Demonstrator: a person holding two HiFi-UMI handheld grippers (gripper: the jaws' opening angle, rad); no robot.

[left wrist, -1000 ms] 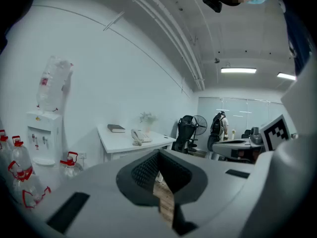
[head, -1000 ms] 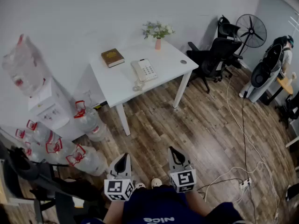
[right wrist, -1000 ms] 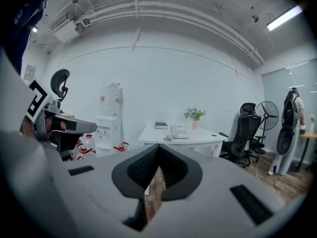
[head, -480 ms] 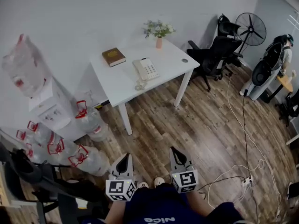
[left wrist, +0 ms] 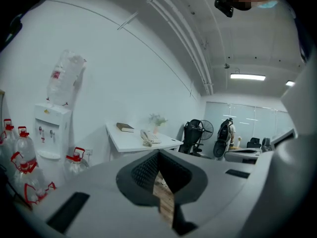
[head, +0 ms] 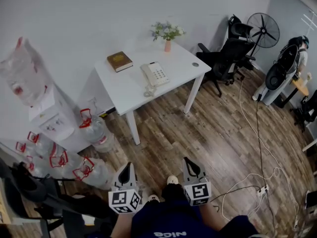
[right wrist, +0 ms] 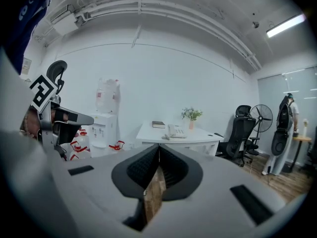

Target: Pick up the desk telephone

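Note:
A white desk telephone (head: 154, 74) lies in the middle of a white table (head: 178, 66) across the room, its coiled cord hanging toward the front edge. It shows small in the left gripper view as the telephone (left wrist: 147, 137) and in the right gripper view as the telephone (right wrist: 175, 131). My left gripper (head: 125, 170) and right gripper (head: 188, 166) hang low near my body, far from the table, pointing toward it. Both are shut with nothing between their jaws: left gripper (left wrist: 159, 154), right gripper (right wrist: 159, 146).
A brown book (head: 119, 61) and a pink vase of flowers (head: 167, 35) share the table. A water dispenser (head: 47, 114) and several water bottles (head: 95, 131) stand left. Black office chairs (head: 225, 57), a fan (head: 262, 31) and a floor cable (head: 257, 138) are right.
My left gripper has slid slightly left and lower in the head view. The right gripper has barely shifted. The table sits about where it was.

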